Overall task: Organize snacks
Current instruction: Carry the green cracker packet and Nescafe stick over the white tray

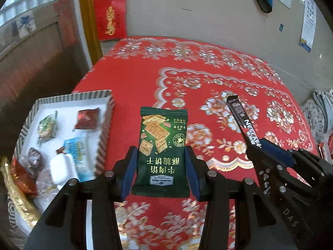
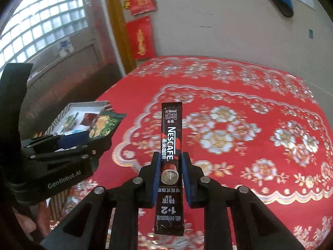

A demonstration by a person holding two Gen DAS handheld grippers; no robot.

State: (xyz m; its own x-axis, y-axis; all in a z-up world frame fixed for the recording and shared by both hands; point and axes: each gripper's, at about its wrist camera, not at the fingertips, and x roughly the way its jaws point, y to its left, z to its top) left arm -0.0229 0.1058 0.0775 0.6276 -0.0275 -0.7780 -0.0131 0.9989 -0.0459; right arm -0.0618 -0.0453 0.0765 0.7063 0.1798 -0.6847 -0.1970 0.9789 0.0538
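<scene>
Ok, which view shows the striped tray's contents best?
The left wrist view: the striped tray lies open beside the left tool, its wrapped snacks visible. In the right wrist view that tool and the green cracker packet mostly hide it.

My right gripper (image 2: 170, 175) clamps a Nescafe stick (image 2: 170, 141) over the red tablecloth (image 2: 249, 108). At far left, my left gripper (image 2: 83, 139) holds a green packet (image 2: 104, 126) beside the tray (image 2: 60, 117).
</scene>
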